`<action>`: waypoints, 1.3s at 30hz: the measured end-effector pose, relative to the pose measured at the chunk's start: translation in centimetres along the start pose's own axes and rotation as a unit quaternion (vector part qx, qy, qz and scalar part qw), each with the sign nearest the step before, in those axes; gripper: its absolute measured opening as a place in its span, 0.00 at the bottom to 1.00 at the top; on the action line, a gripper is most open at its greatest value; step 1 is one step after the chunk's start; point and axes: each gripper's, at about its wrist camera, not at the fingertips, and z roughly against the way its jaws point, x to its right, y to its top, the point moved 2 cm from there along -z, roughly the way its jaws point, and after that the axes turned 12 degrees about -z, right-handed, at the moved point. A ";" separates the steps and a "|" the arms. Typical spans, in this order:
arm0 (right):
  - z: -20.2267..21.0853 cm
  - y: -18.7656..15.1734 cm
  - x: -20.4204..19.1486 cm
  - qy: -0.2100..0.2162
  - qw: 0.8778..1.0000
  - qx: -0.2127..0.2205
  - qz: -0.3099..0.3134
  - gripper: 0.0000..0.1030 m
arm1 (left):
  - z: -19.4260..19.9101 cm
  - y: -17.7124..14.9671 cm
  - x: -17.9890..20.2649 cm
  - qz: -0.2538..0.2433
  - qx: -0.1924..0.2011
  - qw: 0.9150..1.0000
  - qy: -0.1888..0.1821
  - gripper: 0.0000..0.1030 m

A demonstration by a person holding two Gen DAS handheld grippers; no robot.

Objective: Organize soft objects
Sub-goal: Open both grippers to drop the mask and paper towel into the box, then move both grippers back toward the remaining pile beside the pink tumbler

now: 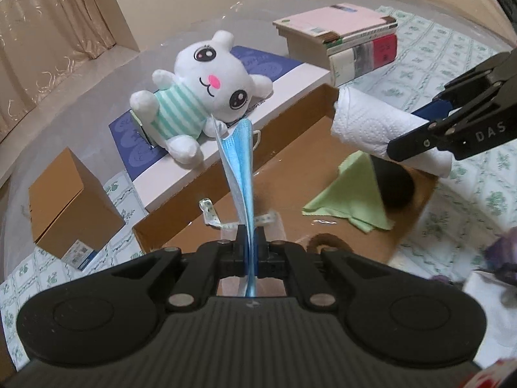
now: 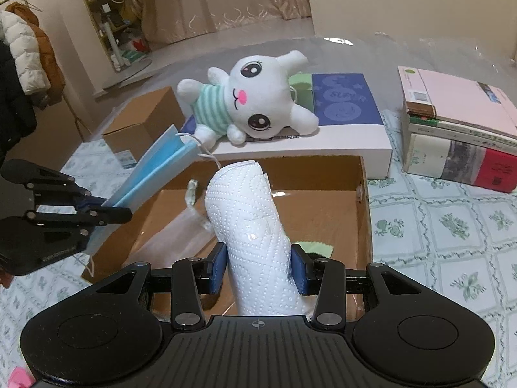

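Counted across both wrist views:

- Plush rabbit (image 2: pixel 255 97): 1.
- Blue face mask (image 1: pixel 240 174): 1.
- Paper towel roll (image 2: pixel 255 226): 1.
- Green cloth (image 1: pixel 349 194): 1.
- Open cardboard tray (image 2: pixel 363 200): 1.
- Closed small cardboard box (image 1: pixel 69 200): 1.
- Flat white and blue box (image 2: pixel 349 129): 1.
- Stack of books (image 2: pixel 458 132): 1; at least 3 volumes, exact number unclear.
- Tape measure strip (image 1: pixel 210 215): 1.
- Dark round item (image 1: pixel 397 190) in the tray: 1, kind unclear.
- Grippers: 2, left gripper (image 1: pixel 250 252) and right gripper (image 2: pixel 258 268).
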 end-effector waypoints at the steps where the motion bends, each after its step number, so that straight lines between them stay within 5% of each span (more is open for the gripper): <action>1: -0.4 0.0 0.1 0.000 1.000 -0.001 0.000 0.41 | -0.5 0.0 0.0 -0.002 -0.002 1.000 -0.002 0.03; 3: -1.1 0.0 0.2 0.000 1.000 -0.005 0.000 0.41 | -1.5 0.0 0.0 -0.002 -0.008 1.000 -0.005 0.09; 5: -1.7 -0.1 0.3 0.003 1.000 -0.010 -0.003 0.41 | -2.0 -0.2 -0.1 0.005 -0.009 1.000 -0.011 0.34; 7: -2.2 -0.2 0.4 0.011 1.000 -0.015 -0.008 0.41 | -1.9 -0.4 -0.2 0.012 -0.002 1.000 -0.007 0.42; 16: -2.5 -0.3 -0.7 0.032 0.999 -0.011 -0.010 0.41 | -0.6 -1.8 -1.0 0.040 0.009 0.999 -0.003 0.42; 22: -2.4 -0.3 -1.5 0.035 0.999 0.009 -0.008 0.76 | 0.5 -2.1 -1.1 0.048 0.019 0.999 0.002 0.42; 31: 0.8 -1.1 -1.7 0.037 0.999 0.019 -0.015 0.77 | 3.2 -3.0 -0.5 0.074 0.029 0.997 0.000 0.42; 39: 7.3 -3.4 -3.8 0.041 0.998 0.039 0.000 0.77 | 10.1 -3.6 1.9 0.100 0.046 0.994 0.010 0.42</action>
